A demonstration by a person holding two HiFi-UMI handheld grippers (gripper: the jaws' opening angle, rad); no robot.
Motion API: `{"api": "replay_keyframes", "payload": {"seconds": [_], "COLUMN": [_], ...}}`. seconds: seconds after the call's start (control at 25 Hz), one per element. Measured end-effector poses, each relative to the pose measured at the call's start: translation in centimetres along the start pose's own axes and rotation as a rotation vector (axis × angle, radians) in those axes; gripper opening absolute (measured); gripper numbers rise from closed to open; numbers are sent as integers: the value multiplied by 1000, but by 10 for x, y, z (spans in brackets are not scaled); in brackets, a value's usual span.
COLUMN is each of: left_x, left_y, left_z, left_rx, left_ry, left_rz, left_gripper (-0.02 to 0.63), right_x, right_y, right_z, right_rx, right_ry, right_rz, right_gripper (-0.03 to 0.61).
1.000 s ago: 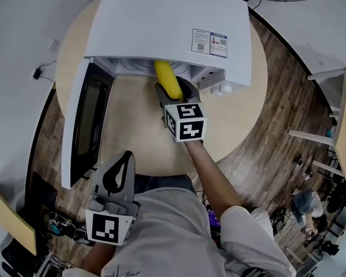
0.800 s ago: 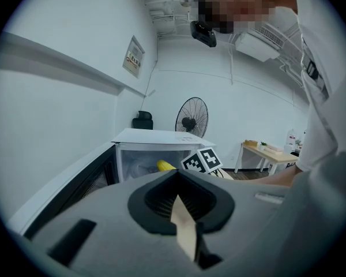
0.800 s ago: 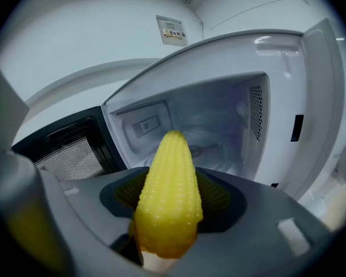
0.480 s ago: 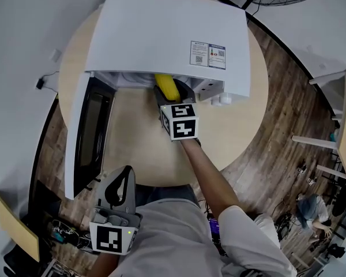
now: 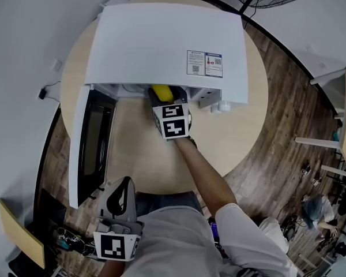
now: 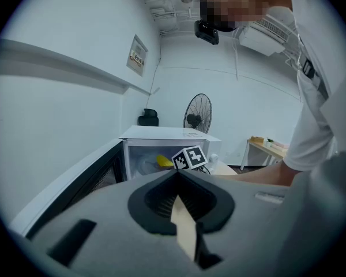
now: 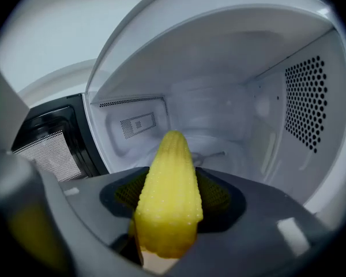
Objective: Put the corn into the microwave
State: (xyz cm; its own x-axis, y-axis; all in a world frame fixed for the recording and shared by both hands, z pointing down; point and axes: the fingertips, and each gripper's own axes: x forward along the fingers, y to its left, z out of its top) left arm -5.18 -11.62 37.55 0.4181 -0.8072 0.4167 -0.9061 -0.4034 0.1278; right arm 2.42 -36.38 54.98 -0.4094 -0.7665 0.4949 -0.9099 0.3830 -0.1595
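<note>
Squeezing the yellow corn (image 7: pixel 168 195) between its jaws, the right gripper (image 5: pixel 161 98) is holding it just inside the open microwave (image 5: pixel 161 39), tip pointing in. The left gripper (image 5: pixel 121 192) is hanging low by the person's body, jaws closed on nothing.

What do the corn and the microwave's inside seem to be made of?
The corn looks like a plastic or rubber replica: uniform, faintly glossy yellow kernels. The microwave cavity seems to be white-coated sheet metal: smooth satin walls with punched vent holes.
</note>
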Motion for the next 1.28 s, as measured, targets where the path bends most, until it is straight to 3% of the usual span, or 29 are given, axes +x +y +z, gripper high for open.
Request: {"api": "replay_keyframes", "payload": {"seconds": [0.32, 1.28], "left_x": [-2, -9], "left_y": [4, 7], "left_z": [-1, -8], "left_rx": [18, 3], "left_ry": [5, 20], "left_rz": [9, 32], "left_gripper": [-5, -5], "right_x": [18, 52], "right_y": [-6, -17], "right_z": [9, 1], "right_rx": [-22, -117], "right_ry": [-20, 62], "right_rz": [-21, -86], "right_gripper": [264, 265]}}
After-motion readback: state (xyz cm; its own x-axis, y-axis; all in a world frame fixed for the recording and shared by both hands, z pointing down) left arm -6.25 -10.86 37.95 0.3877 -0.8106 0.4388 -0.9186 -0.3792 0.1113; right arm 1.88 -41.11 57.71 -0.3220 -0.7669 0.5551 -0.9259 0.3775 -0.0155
